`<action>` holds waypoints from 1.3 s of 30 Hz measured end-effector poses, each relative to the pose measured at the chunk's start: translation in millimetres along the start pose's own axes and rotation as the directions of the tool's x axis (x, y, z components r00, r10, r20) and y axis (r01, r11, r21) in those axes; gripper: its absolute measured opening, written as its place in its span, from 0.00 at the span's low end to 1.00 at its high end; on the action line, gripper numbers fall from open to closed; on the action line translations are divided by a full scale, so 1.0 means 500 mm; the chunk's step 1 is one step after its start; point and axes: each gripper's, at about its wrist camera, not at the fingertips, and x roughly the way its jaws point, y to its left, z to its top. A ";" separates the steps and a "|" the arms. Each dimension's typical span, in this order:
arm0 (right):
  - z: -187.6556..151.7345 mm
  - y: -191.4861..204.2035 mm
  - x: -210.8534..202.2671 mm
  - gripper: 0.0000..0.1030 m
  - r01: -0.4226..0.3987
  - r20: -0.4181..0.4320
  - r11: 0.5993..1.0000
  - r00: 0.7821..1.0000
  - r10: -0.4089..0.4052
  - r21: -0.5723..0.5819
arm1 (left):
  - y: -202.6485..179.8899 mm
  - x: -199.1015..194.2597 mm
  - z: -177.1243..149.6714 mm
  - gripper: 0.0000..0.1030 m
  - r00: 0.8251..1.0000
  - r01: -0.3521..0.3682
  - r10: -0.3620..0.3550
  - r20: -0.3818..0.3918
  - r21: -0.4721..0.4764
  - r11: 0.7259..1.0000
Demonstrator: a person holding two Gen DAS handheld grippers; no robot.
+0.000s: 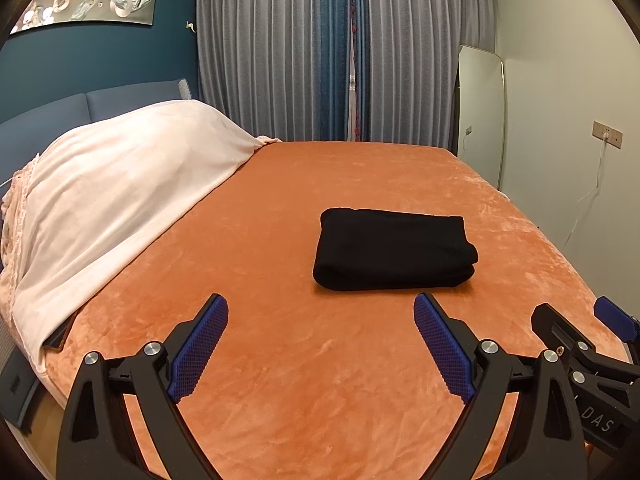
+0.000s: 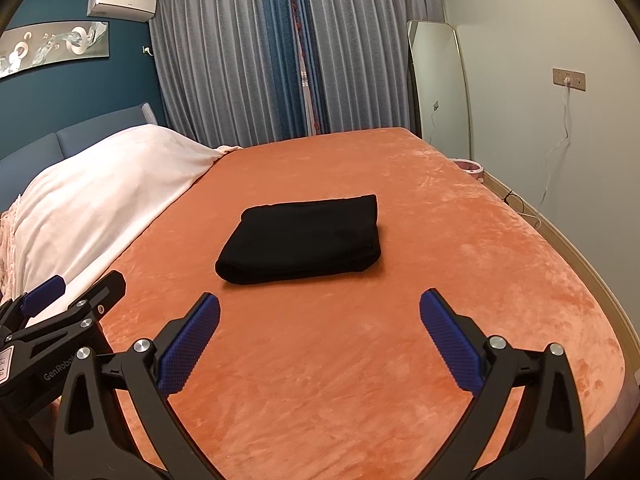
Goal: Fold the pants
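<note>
Black pants (image 1: 392, 250) lie folded into a compact rectangle on the orange bed cover (image 1: 320, 360); they also show in the right wrist view (image 2: 304, 238). My left gripper (image 1: 320, 308) is open and empty, held above the bed short of the pants and a little to their left. My right gripper (image 2: 320, 306) is open and empty, short of the pants and a little to their right. Each gripper shows at the edge of the other's view: the right gripper (image 1: 568, 316) and the left gripper (image 2: 88, 280).
A white blanket (image 1: 120, 200) covers the pillows at the left, against a blue headboard (image 1: 100, 100). Curtains (image 1: 340, 52) hang behind the bed. A tall mirror (image 1: 480, 112) leans on the right wall. The bed's right edge (image 2: 592, 292) drops to the floor.
</note>
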 end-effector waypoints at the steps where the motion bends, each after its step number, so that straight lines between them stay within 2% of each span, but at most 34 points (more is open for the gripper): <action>1: -0.001 0.002 -0.002 0.95 0.000 0.001 1.000 1.000 0.000 0.000 | 0.001 0.001 0.001 0.90 1.000 0.000 0.000 0.000 0.001 1.000; 21: -0.006 0.017 -0.027 0.95 -0.004 0.014 1.000 1.000 0.004 0.004 | 0.001 -0.027 -0.004 0.89 1.000 0.016 -0.016 0.015 0.002 1.000; 28: -0.005 0.017 -0.035 0.95 -0.001 0.022 1.000 1.000 0.001 0.009 | -0.003 -0.034 -0.001 0.89 1.000 -0.009 0.009 0.011 0.007 1.000; 33: -0.006 0.015 -0.044 0.95 0.006 0.029 1.000 1.000 -0.006 0.015 | 0.000 -0.034 0.002 0.89 0.999 0.040 -0.040 0.007 0.001 0.999; 39: -0.004 0.011 -0.049 0.95 0.018 0.033 1.000 0.999 -0.018 0.021 | -0.016 -0.044 -0.002 0.89 0.999 0.035 -0.036 0.028 0.033 0.999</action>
